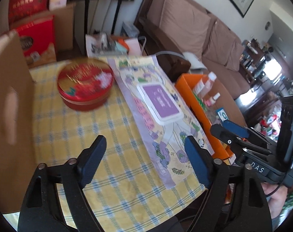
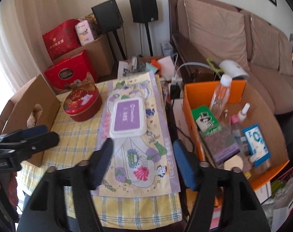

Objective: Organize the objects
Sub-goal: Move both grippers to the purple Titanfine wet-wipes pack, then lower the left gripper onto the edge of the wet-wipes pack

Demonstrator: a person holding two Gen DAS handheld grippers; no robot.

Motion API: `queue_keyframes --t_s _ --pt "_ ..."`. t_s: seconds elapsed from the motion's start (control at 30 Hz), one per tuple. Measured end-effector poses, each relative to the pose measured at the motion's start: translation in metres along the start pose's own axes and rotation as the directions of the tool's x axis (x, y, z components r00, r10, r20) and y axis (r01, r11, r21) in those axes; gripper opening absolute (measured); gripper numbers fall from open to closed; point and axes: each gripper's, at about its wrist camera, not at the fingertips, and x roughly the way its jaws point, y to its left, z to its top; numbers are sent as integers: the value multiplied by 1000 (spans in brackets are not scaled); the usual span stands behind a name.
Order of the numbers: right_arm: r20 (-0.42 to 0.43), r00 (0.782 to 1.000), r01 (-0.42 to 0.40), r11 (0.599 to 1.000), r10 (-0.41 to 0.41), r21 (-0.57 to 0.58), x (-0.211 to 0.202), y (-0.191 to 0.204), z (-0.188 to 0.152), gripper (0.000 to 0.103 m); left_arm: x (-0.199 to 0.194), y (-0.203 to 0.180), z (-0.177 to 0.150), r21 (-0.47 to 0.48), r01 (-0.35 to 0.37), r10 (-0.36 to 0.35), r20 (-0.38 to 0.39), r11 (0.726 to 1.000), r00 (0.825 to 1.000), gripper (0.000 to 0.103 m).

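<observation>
A small desk (image 2: 75, 135) covered in a yellow checked cloth stands in a living room, with a brown sofa (image 2: 243, 44) behind it. A person holds two grippers above the near edge. The left gripper (image 1: 144, 154) hangs over the cloth with its jaws partly apart and nothing between them. The right gripper (image 2: 142, 152) hovers just to its right, jaws likewise partly apart and empty.

On the desk lies a large flat illustrated pack (image 2: 138, 145) in purple and yellow. A white wipes pack with a purple lid (image 2: 129, 118) rests on top of it, directly ahead of the right gripper. A round red tin (image 2: 81, 104) sits farther back on the left. An open brown cardboard box (image 2: 30, 108) stands at the desk's left edge. An orange box (image 2: 192, 94) at the right already holds a clear bottle (image 2: 220, 94), small bottles and cartons.

The risks are judged, not seen. The wipes pack looks wider than either jaw gap, so a grip may slip off it. Dragging it could pull the flat pack off the near edge, where that pack already overhangs. The grippers are close together and could knock each other. A careless drop into the orange box could topple the clear bottle.
</observation>
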Motion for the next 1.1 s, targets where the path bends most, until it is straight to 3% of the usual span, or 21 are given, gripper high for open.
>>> queue_keyframes --t_s 0.13,0.8,1.1 --pt "-27 999 -37 999 38 31 13 -8 -4 53 27 3 -4 -36 29 -31 -61 999 998 68" --pt "-99 991 -84 993 92 82 62 -30 6 52 81 10 9 -96 62 -73 -112 993 991 68" --pt "-104 990 -90 993 97 77 76 -32 17 52 84 25 22 -185 96 -110 -64 978 992 68"
